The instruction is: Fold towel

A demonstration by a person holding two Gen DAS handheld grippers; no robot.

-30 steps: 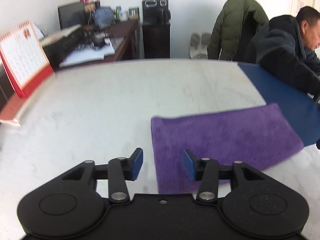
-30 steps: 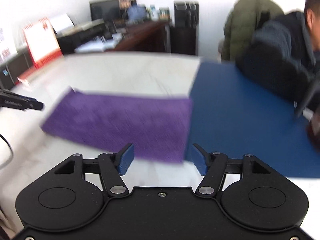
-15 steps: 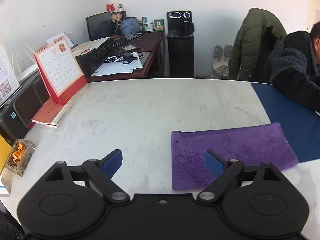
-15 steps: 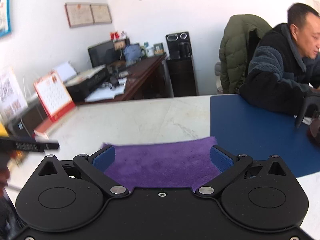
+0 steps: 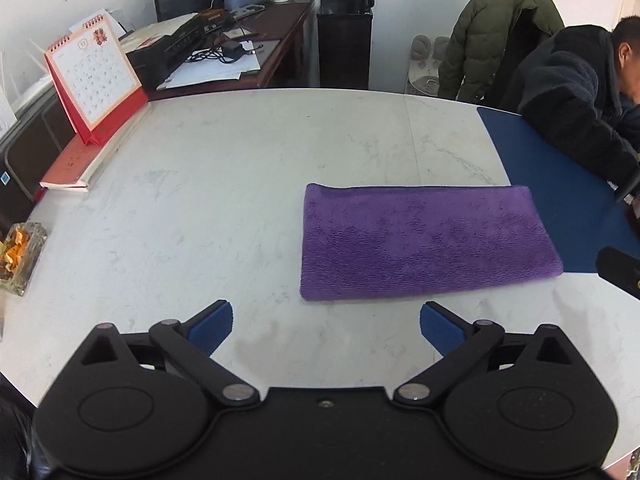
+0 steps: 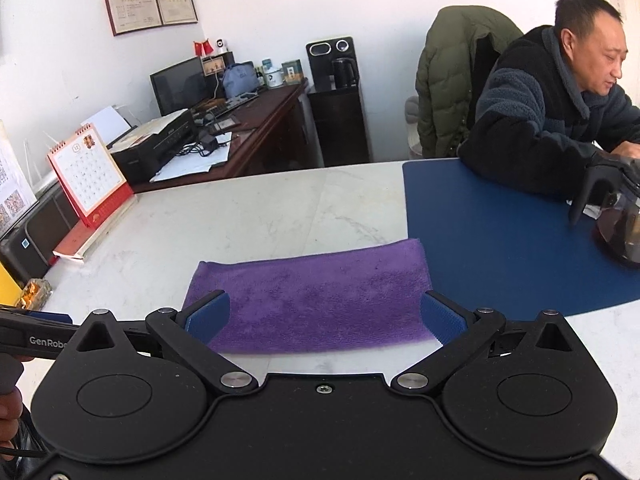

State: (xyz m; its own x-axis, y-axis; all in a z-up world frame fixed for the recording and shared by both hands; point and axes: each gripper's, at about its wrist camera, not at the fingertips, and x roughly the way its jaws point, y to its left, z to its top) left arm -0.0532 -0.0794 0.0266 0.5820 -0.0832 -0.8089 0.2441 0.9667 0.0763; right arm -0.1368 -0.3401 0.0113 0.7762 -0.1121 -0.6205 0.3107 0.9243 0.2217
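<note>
Here, plush purple towel [image 5: 424,240] folded rectangular, flat on veined marble table [image 5: 224,184]

One purple towel [image 5: 424,240], one blue mat [image 6: 492,240], one desk calendar [image 5: 94,80], two hand-held grippers.

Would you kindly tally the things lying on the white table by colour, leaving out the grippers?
Purple: 1, the folded towel
Blue: 1, the desk mat
Red: 2, the desk calendar and the flat book beneath it
Clear glass: 1, the ashtray
Total: 5
</note>
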